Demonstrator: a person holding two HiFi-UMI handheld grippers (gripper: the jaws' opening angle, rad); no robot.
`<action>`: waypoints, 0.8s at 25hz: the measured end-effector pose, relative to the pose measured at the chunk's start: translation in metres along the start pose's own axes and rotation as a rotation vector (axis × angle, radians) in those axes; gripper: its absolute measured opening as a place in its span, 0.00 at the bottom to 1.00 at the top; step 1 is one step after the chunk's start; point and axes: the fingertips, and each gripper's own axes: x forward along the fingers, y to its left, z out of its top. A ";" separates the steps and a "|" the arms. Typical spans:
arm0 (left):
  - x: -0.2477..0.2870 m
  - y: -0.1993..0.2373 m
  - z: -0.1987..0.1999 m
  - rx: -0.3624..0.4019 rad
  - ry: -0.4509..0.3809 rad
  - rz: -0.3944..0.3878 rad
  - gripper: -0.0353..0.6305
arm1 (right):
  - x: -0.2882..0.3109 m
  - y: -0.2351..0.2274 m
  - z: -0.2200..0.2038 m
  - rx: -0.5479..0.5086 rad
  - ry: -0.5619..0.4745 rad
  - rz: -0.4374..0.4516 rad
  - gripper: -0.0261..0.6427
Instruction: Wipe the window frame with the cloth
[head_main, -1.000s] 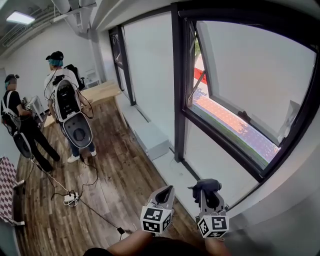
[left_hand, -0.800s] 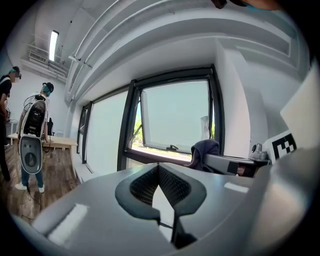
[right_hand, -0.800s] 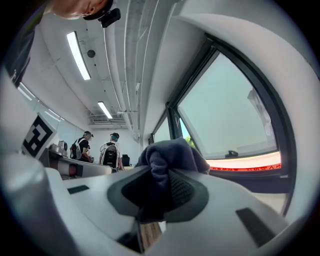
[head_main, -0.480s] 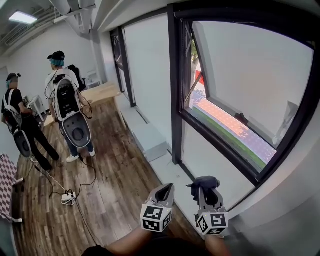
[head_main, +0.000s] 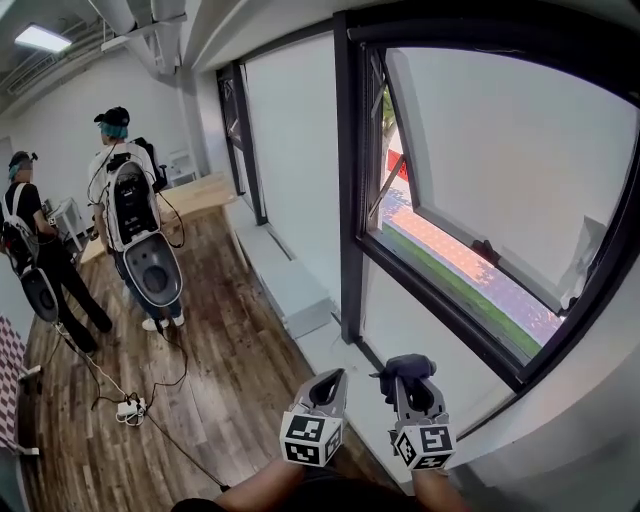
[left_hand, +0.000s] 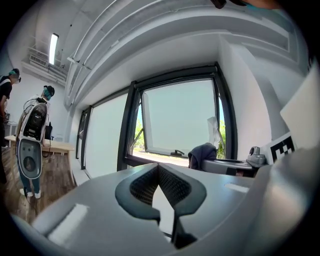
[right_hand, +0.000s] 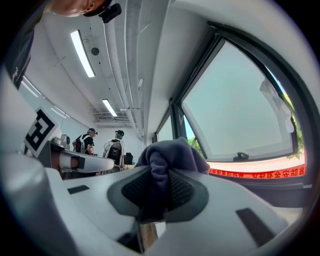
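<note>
Cloth (right_hand: 169, 151) is bunched in my right gripper (head_main: 409, 376), fingers clamped tight on it. My left gripper (head_main: 331, 382), just beside, is closed on nothing. The window frame (head_main: 445, 305) lies ahead and up to the right, with its lower rail running away rightward, so my right hand looks nearer.

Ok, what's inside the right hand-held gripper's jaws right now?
A dark cloth, bunched and pinched in the right hand-held gripper, bulging out in front. The part between the pads is covered, so how deep the grip goes cannot be seen.
</note>
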 end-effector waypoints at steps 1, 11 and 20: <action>0.006 0.005 -0.002 -0.008 0.001 0.002 0.07 | 0.007 -0.001 -0.002 -0.003 0.005 0.004 0.15; 0.086 0.055 -0.004 -0.015 0.033 -0.034 0.07 | 0.092 -0.024 -0.023 -0.002 0.051 -0.008 0.15; 0.170 0.133 0.024 -0.012 0.049 -0.038 0.07 | 0.211 -0.046 -0.019 0.038 0.053 -0.031 0.15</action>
